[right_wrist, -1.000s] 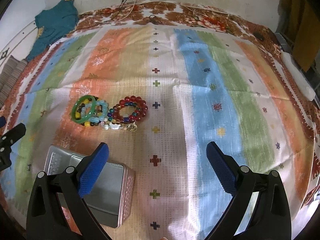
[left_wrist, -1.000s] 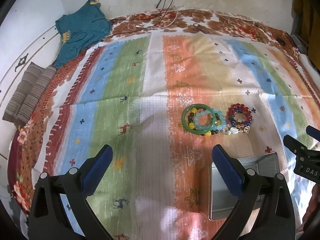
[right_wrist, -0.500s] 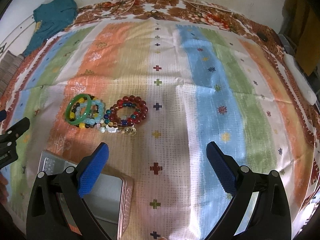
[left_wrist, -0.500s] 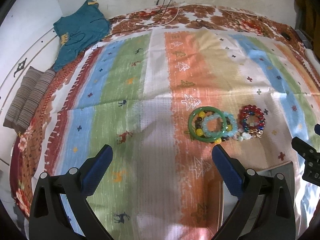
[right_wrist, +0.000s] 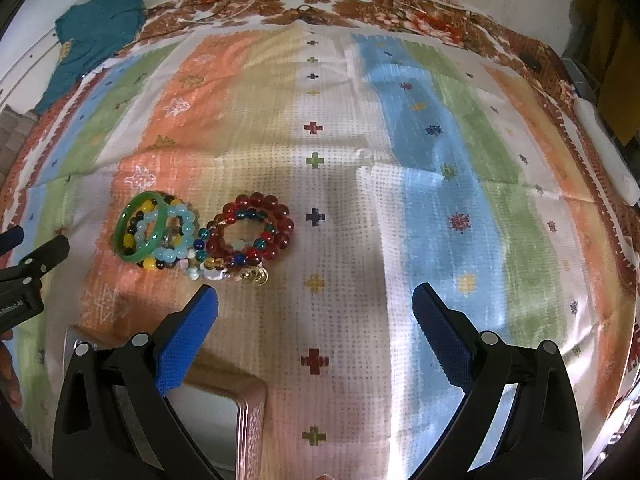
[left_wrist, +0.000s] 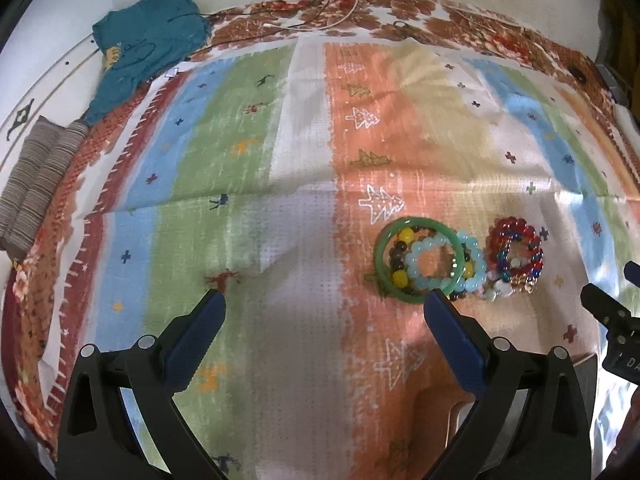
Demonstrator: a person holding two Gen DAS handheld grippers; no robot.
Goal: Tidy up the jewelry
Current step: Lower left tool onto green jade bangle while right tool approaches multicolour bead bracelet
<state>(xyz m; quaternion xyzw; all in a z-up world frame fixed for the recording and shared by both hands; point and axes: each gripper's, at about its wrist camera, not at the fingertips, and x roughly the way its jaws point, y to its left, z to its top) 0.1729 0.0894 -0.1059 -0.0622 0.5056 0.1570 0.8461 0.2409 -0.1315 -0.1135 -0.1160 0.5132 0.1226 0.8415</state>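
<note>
A pile of bracelets lies on the striped cloth: a green bangle [left_wrist: 382,261] [right_wrist: 125,224] over pale blue beads [left_wrist: 476,258] [right_wrist: 181,236] and yellow-and-dark beads, with a red bead bracelet [left_wrist: 516,254] [right_wrist: 256,230] to its right. A metal tin [right_wrist: 224,412] [left_wrist: 588,368] sits nearer than the pile. My left gripper [left_wrist: 324,300] is open and empty; its right fingertip is just short of the bangle. My right gripper [right_wrist: 316,296] is open and empty, just short of the red bracelet.
A teal garment [left_wrist: 144,44] [right_wrist: 92,36] lies at the far left corner, with folded striped fabric [left_wrist: 36,176] at the left edge. Cables [left_wrist: 320,8] run along the far wall. A white object [right_wrist: 604,152] lies at the right edge.
Both grippers have moved forward toward the bracelets. The pile now sits closer to the fingertips, and the tin has slid down toward the lower edge of both views.
</note>
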